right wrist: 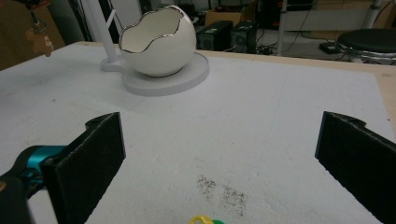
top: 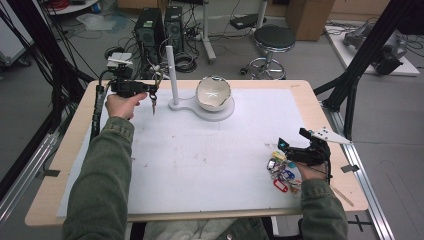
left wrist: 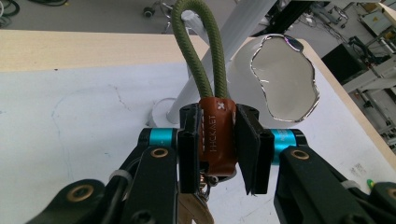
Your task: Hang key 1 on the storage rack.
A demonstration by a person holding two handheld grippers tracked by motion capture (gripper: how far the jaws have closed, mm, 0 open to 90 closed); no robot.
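My left gripper [top: 148, 90] is at the table's far left, shut on the brown leather tag [left wrist: 215, 135] of a keychain. The keychain's green cord loop [left wrist: 198, 56] stands up above the jaws, just in front of the white post [left wrist: 236, 39], and a key [top: 153, 104] dangles below. The post [top: 170, 75] rises from a white stand base [top: 212, 111] that carries an egg-shaped white bowl [top: 213, 93]. My right gripper [top: 286, 149] is at the near right, open with nothing between its pads [right wrist: 100, 154], above a pile of coloured key tags [top: 281, 174].
A white mat [top: 200, 160] covers most of the wooden table [top: 60, 165]. Beyond the far edge stand a round stool [top: 273, 40], computer towers [top: 150, 27] and cables on the floor. Black frame struts [top: 365, 55] rise at the right.
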